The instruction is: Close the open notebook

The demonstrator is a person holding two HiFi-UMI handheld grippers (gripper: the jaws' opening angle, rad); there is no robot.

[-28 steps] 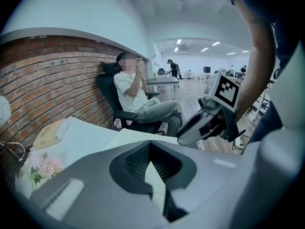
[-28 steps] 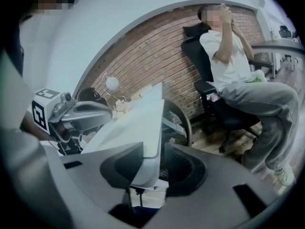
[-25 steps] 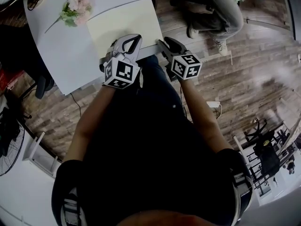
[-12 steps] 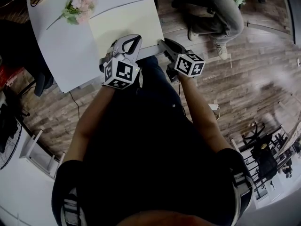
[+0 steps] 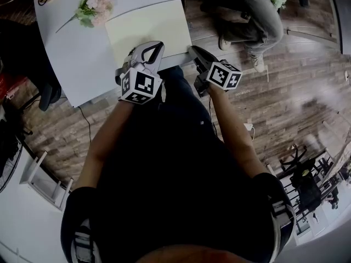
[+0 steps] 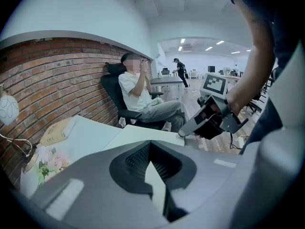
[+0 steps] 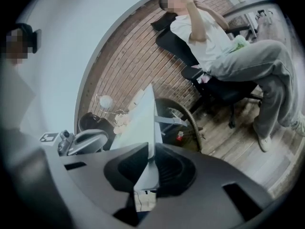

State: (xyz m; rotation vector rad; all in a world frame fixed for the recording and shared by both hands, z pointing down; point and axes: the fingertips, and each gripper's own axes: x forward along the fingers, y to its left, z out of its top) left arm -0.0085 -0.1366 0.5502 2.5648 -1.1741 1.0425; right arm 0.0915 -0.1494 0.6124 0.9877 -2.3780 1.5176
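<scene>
The right gripper has just been closing its jaws and now pinches the notebook at its right corner, by the table's near edge. The left gripper is clamped thinly on the notebook's near edge. The notebook lies flat on the table, its long axis along that near edge.

Cream notebook, plain pale face up, flat at white table's near edge
</scene>
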